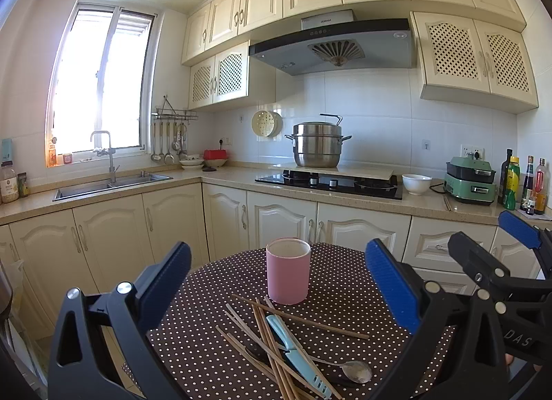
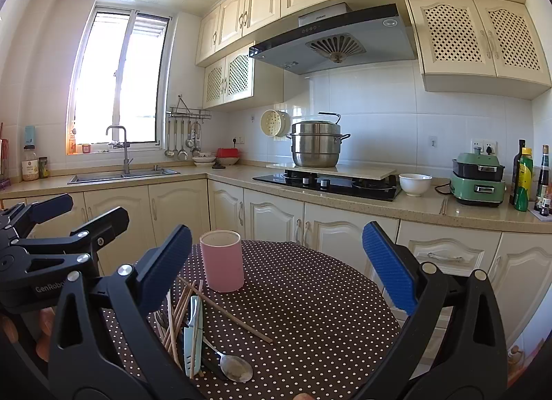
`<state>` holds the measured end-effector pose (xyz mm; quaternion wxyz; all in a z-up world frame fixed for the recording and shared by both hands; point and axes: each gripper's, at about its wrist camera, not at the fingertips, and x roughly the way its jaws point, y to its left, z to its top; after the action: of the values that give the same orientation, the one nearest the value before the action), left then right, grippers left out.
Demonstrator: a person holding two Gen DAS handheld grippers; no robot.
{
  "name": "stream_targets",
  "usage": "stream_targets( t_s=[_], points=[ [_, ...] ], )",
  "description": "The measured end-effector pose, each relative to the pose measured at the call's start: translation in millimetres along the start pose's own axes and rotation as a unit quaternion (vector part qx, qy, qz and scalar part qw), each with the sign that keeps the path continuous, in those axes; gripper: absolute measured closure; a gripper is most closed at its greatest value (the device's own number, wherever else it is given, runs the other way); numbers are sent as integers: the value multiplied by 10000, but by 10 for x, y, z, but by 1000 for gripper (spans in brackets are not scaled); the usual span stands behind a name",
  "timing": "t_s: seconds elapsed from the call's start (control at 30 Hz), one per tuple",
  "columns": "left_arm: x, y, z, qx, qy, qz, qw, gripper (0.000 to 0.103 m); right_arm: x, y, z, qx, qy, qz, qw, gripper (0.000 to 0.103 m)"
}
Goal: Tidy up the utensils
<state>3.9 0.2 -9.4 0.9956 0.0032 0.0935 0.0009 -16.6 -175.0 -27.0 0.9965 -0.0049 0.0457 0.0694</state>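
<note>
The utensils lie in a loose heap at the near edge of the polka-dot bench: wooden chopsticks crossed over one another, a pale blue knife lying among them, and a metal spoon with its bowl toward me. One long chopstick runs out slantwise from the pile toward the middle of the bench. The pink cup stands upright just beyond the heap, and from here it looks empty.

Nothing seems to have been sorted yet, and the tangle is the risk. A chopstick pulled from underneath could drag the knife or flick the spoon toward the bench edge, which is close. A pinch on a round, thin stick may also let it roll or swivel out. The cup is tall and light-looking; a handful pushed in at an angle might tip it.

The left gripper hangs above the pile with its fingers spread wide, holding and touching nothing. The right gripper is likewise released, its blue fingers far apart, over the bench right of the heap, touching nothing. The two tools sit side by side, each visible at the edge of the other's view.
</note>
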Motion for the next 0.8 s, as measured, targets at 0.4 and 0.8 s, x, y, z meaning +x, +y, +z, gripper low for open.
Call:
stream_targets(
  t_s=[0.4, 0.8],
  points=[
    [241, 75, -103, -54, 480, -106, 9988, 4, 223, -31, -103, 178, 425, 169, 9988, 6],
    [1115, 615, -596, -1187, 2469, -392, 9609, 32, 885, 100, -450, -378, 1608, 250, 9859, 6]
  ],
)
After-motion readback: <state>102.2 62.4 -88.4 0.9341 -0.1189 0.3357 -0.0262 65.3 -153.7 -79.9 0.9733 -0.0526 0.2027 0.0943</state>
